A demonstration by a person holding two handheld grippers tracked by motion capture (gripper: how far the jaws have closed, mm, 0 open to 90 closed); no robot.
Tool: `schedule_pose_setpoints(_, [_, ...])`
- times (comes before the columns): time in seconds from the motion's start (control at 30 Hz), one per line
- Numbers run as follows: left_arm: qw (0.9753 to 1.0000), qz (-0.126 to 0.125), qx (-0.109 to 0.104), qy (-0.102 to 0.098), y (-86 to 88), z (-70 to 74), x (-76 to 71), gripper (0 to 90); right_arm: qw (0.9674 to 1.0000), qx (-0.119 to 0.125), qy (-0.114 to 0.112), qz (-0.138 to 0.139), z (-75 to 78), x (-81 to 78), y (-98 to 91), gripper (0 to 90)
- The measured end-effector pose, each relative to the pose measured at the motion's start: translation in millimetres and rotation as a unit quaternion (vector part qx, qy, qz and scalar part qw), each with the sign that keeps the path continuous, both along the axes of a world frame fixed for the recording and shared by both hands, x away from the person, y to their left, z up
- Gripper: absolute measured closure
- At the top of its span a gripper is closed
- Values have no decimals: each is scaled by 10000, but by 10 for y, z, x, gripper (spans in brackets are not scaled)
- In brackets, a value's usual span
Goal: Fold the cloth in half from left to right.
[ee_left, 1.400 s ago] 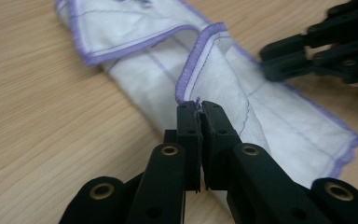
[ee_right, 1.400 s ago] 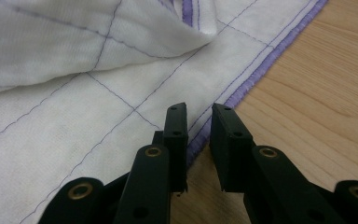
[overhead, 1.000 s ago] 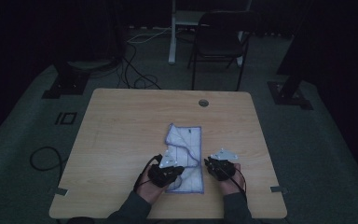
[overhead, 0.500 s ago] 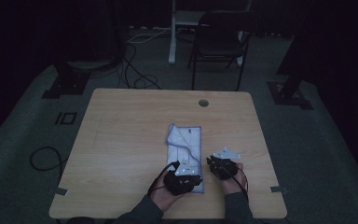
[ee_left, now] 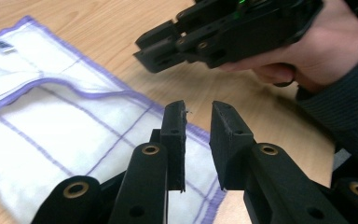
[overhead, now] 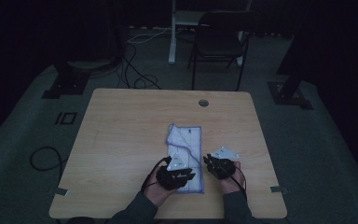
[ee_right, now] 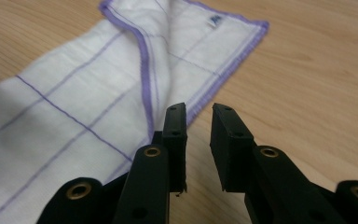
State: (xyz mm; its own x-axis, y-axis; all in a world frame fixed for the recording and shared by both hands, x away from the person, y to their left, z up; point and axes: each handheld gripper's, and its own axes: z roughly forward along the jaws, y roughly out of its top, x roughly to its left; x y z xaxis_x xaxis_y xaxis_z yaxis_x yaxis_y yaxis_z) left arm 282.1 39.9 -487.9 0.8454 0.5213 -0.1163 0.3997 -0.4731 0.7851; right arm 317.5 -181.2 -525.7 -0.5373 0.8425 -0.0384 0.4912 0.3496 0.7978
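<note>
Left gripper [overhead: 182, 176] hovers over the near end of the cloth [overhead: 185, 149], its jaws a narrow gap apart with nothing between them; in the left gripper view it [ee_left: 198, 116] points across the cloth's near right corner [ee_left: 200, 135] towards the bare wood. The right gripper [overhead: 209, 162] sits just beside the cloth's right edge, jaws likewise slightly parted and empty. In the right gripper view it [ee_right: 198, 119] is aimed at the purple hem [ee_right: 214, 88], with the desk [ee_right: 317, 84] under the right-hand jaw.

That cloth, white with purple lines and a purple border, lies folded into a long strip on the desk [overhead: 121, 140], running from the middle towards the person. One layer overlaps another along its length, and a small label [ee_right: 213, 19] shows at the far end.

Judging from this, the step in hand is lining up a grasp on the near end, probably for another fold. Next, each gripper would need to drop lower, get one jaw under the hem at its own corner, and close on all the layers together. Catching only the top layer would pull the fold open.
</note>
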Motion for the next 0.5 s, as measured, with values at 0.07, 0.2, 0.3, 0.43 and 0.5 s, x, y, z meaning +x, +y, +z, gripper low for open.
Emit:
schedule_pose_setpoints(0.07, [10000,53,22,-21,35,-15,17,756,10000,-13,-35,74,21,8,33,762])
schedule_pose_setpoints(0.2, [9999,156,65,-18,91,-47,37,750,9997,-39,-109,204,59,25,95,756])
schedule_pose_setpoints(0.3, [9997,202,117,-30,131,-77,50,741,9995,-27,-177,268,102,50,112,751])
schedule_pose_setpoints(0.43, [9995,250,192,-93,162,-129,56,718,9991,-6,-262,340,156,91,123,737])
schedule_pose_setpoints(0.5, [9992,257,275,-114,171,-155,65,713,9990,3,-269,359,185,114,135,729])
